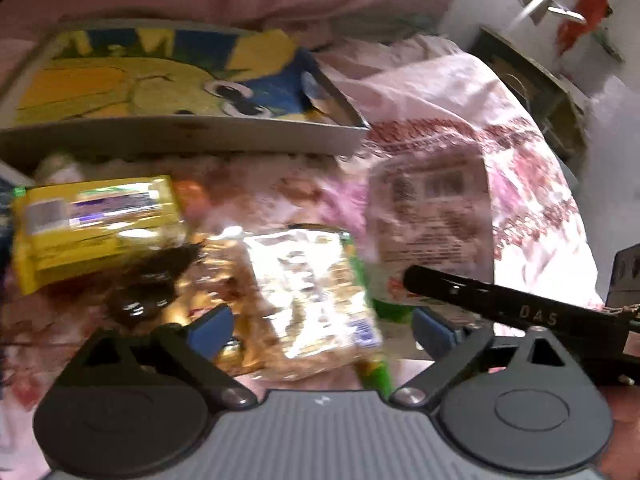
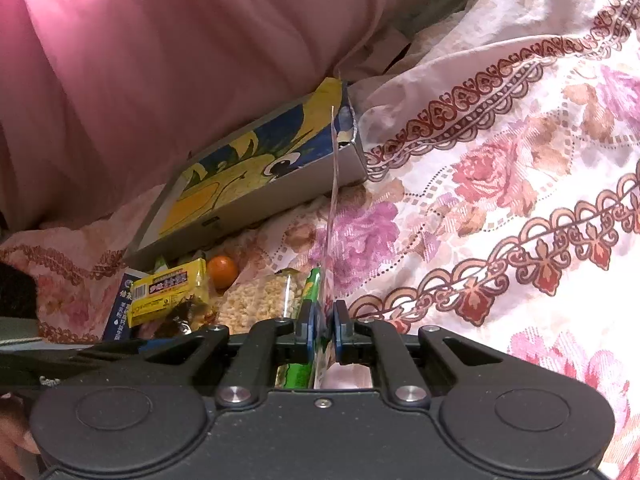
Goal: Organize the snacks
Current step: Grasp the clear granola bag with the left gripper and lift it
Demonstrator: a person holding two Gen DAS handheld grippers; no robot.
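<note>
A clear packet of rice crisps [image 1: 304, 292] lies on the floral sheet between the spread blue pads of my left gripper [image 1: 322, 330], which is open; the pads do not press on it. My right gripper [image 2: 323, 320] is shut on the edge of a thin clear plastic bag [image 2: 334, 184] that stands up edge-on. In the left wrist view the same bag [image 1: 432, 208] shows red print, with the right gripper's black finger [image 1: 480, 300] at its lower edge. Nearby lie a yellow packet [image 1: 96, 224], a green packet [image 2: 310, 292] and an orange [image 2: 222, 271].
A flat cartoon-printed box [image 2: 248, 176] leans against a pink quilt [image 2: 160, 60] behind the snacks. A dark wrapped sweet [image 1: 148, 284] and a blue carton [image 2: 120, 312] lie by the yellow packet. The floral sheet [image 2: 500, 200] spreads to the right. A hand [image 2: 12, 432] shows at bottom left.
</note>
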